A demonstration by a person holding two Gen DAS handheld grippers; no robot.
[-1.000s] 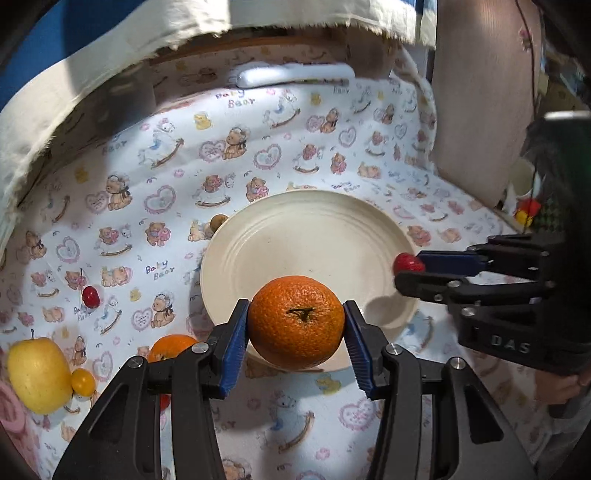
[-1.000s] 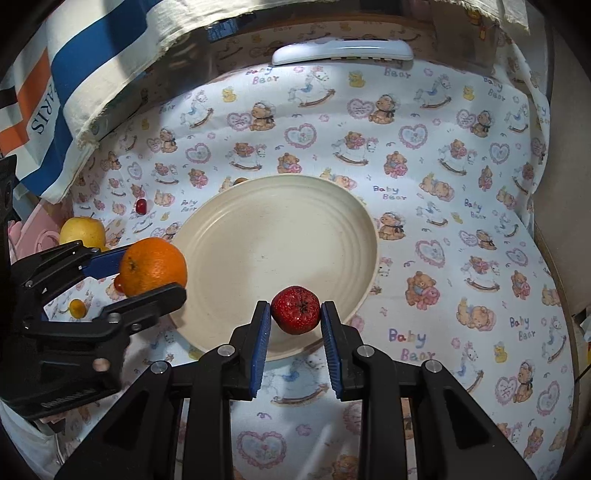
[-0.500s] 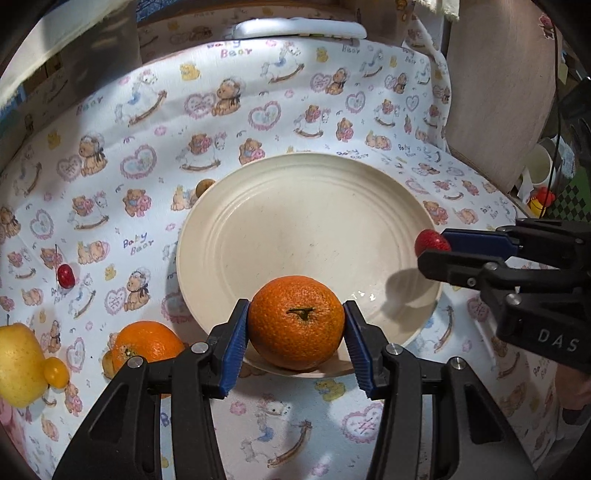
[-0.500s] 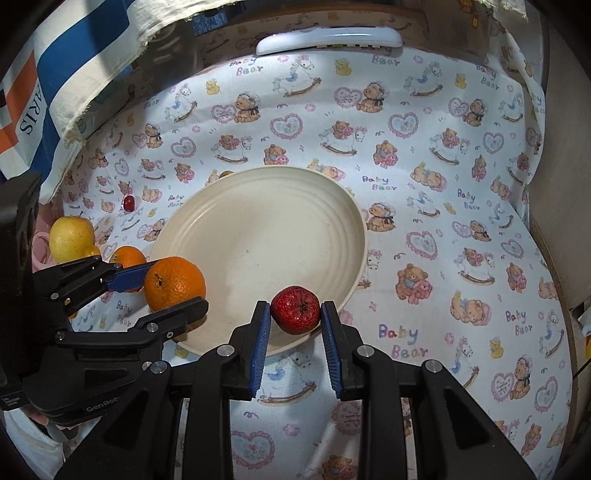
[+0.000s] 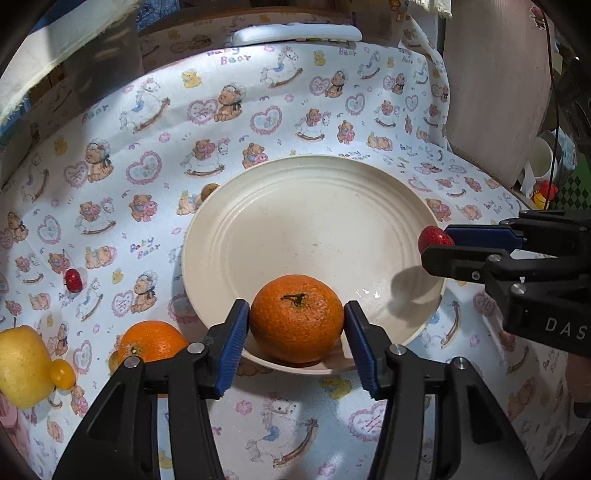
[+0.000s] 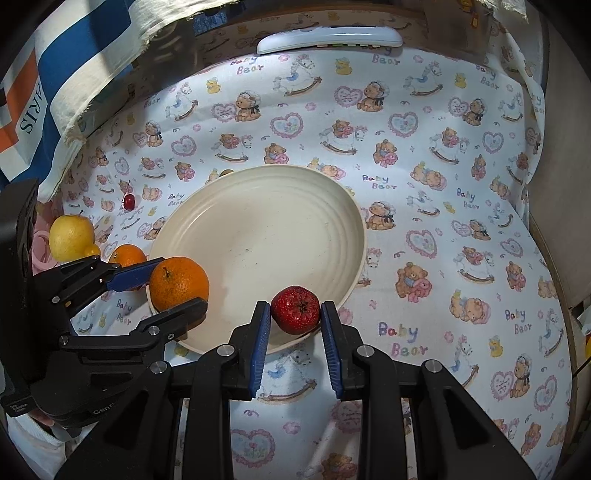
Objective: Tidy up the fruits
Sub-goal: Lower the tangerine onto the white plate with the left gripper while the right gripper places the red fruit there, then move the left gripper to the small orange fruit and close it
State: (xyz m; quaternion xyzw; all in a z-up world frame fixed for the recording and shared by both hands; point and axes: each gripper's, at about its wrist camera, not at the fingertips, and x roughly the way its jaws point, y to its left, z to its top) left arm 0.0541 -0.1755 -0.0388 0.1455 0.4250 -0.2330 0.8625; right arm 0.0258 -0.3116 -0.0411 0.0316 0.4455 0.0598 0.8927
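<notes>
An orange (image 5: 297,319) rests on the near rim of the cream plate (image 5: 314,229). It sits between the blue pads of my left gripper (image 5: 295,317), whose jaws are opening with thin gaps showing on both sides. The right wrist view shows the same orange (image 6: 179,282) at the plate's (image 6: 266,229) left edge, inside the left gripper (image 6: 177,286). My right gripper (image 6: 295,314) is shut on a small red fruit (image 6: 295,309) held over the plate's near rim. From the left wrist view the right gripper (image 5: 436,243) reaches in from the right.
On the bear-print cloth left of the plate lie a second orange (image 5: 151,341), a yellow apple (image 5: 22,365), a small yellow fruit (image 5: 62,373) and a cherry (image 5: 73,279). A small brown fruit (image 5: 209,191) touches the plate's far-left rim. A white remote (image 5: 295,33) lies at the back.
My left gripper carried the orange forward and lower onto the plate's near rim, and its jaws have widened off the fruit. The right gripper kept still with the red fruit.
</notes>
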